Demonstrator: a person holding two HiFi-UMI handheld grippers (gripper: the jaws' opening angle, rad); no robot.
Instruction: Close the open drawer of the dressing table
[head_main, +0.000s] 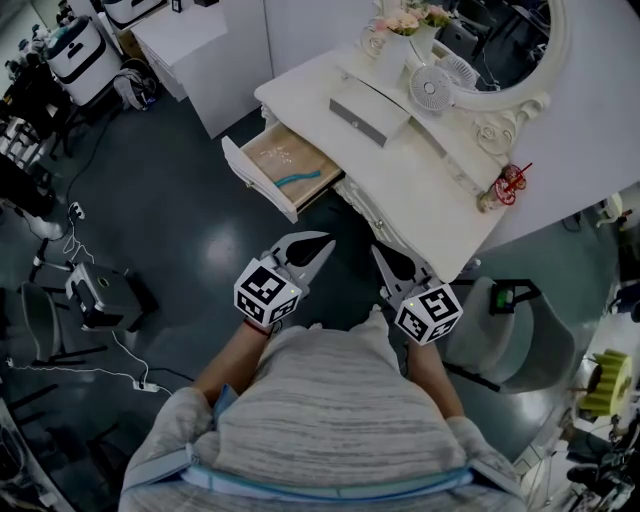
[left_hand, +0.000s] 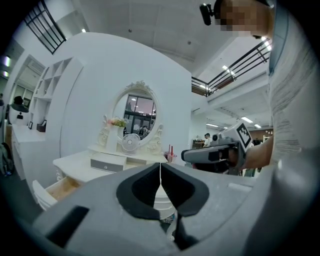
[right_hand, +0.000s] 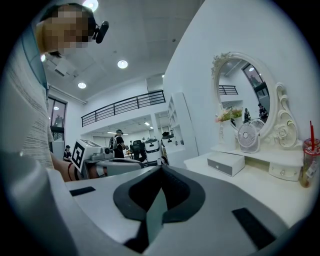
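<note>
**Dressing table drawer: open, untouched; both tools shut and empty**

Item: drawer (head_main: 283, 168). White front panel, pale wood inside. It stands pulled well out from the left end of the dressing table (head_main: 425, 165) and hangs over the dark floor (head_main: 180, 220). A thin, curved teal object (head_main: 298, 180) lies on the drawer bottom; what it is cannot be made out.

Carrier: the dressing table is white with a carved apron, set against a white wall.

On the tabletop:
- a small white drawer box (head_main: 368, 110) near the middle
- a white desk fan (head_main: 432, 88) behind the box
- a vase of pink flowers (head_main: 405, 25) beside the fan
- an oval mirror (head_main: 515, 60) in an ornate white frame
- a clear cup with red sticks (head_main: 509, 186) near the right end

Tools:
- The left gripper (head_main: 322, 246) is on the person's side of the drawer, clear of its front panel and touching nothing. Its own view shows the dark pads closed tip to tip with nothing between them.
- The right gripper (head_main: 380, 254) is level beside it, just short of the table's front edge. Its jaws also meet at the tips and grip nothing.
- Each tool carries a cube with square markers at its rear, close to the person's grey striped top (head_main: 330, 420).

Surroundings: a white cabinet (head_main: 215, 60) stands left of the table, and a grey chair (head_main: 525, 335) to the right.
</note>
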